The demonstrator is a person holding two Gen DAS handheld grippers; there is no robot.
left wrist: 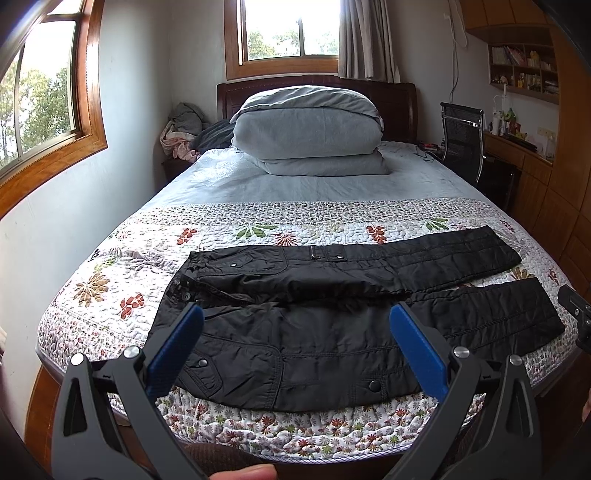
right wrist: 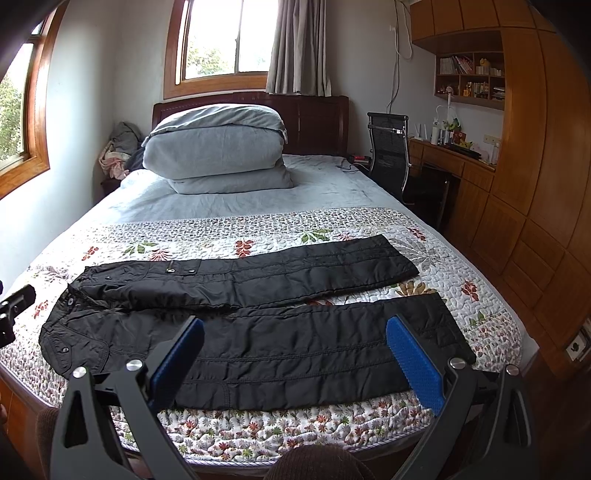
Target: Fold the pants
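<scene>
Left claw (left wrist: 295,314) and right claw (right wrist: 294,328) — black angular arms, blue ribbed pads (right wrist: 413,365), silver round screws.

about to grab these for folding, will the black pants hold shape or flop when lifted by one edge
The black pants will probably flop: the fabric lies limp and wrinkled on the quilt. Its slight sheen suggests a smooth shell that could slip in a shallow pinch. The stitched panels look padded, so expect some bulk.

The room is lit by daylight from two windows; the far window (left wrist: 291,29) is overexposed to white glare, and the side window (left wrist: 37,92) is also bright. Soft shadows are cast under the folded duvet (left wrist: 306,133). Straight lines are bent strongly near the edges, and corners are darkened. Focus seems sharp overall.
</scene>
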